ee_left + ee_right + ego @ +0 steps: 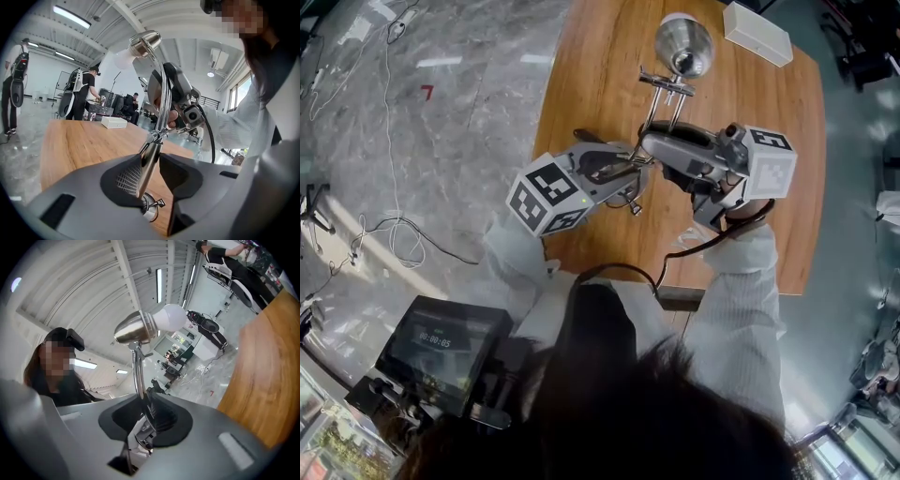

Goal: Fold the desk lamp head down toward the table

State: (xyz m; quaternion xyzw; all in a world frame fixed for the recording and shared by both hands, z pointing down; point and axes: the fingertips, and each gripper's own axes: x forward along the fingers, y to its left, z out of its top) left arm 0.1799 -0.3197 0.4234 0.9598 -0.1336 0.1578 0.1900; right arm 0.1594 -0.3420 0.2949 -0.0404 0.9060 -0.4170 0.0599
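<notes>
Desk lamp [672, 97] stands on wooden table [581, 75], toward the person's side. Lamp head [682, 42] raised, white bulb [171, 317] in it. Left gripper [150, 159] clamped on chrome lower arm [146, 173], just above base joint. Right gripper [146, 410] closed narrow on upper arm [137, 376], below the head. White box [757, 33] at far table edge, well apart.

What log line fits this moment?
left gripper: shut on lamp post | right gripper: shut on lamp arm | lamp head: not folded
</notes>
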